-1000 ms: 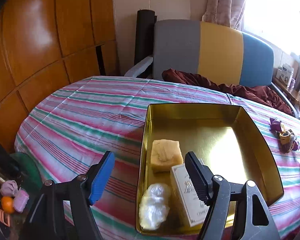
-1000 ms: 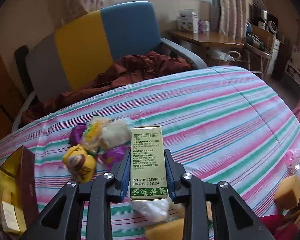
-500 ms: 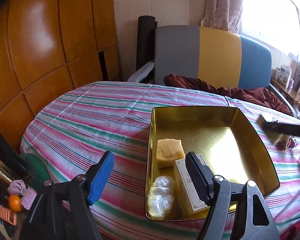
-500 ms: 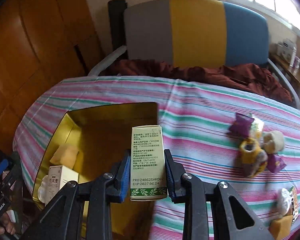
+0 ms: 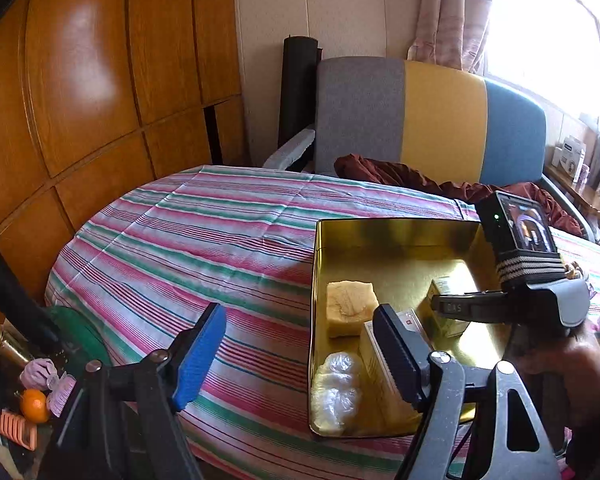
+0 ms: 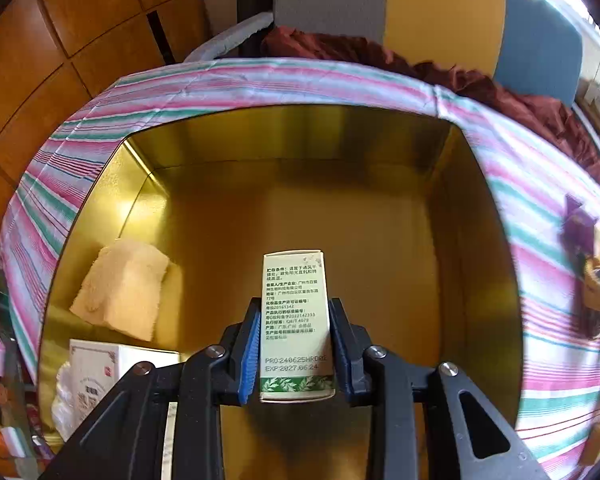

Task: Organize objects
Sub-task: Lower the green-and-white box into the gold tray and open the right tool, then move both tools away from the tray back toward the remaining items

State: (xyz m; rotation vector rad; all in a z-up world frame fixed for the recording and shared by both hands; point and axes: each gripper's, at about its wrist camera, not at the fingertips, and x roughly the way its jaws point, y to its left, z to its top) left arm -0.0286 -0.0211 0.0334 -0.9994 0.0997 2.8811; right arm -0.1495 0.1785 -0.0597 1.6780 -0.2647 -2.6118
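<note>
Where sponge (image 6: 122, 288) lies, gold tin (image 6: 300, 136)

A tin (image 6: 100, 184) rests on the table (image 5: 204, 240), with a chair (image 5: 420, 120) behind the table's far edge. In the tin's left part lie a sponge block (image 6: 120, 286), nearer the camera a carton (image 6: 92, 376), and a plastic wad (image 5: 336, 388) at the near-left corner. A printed box (image 6: 296, 320) stands in the tin to the right of these, between the right gripper (image 6: 296, 352) jaws; a cluster of wrapped items (image 6: 592, 268) lies on the table right of the tin.
</note>
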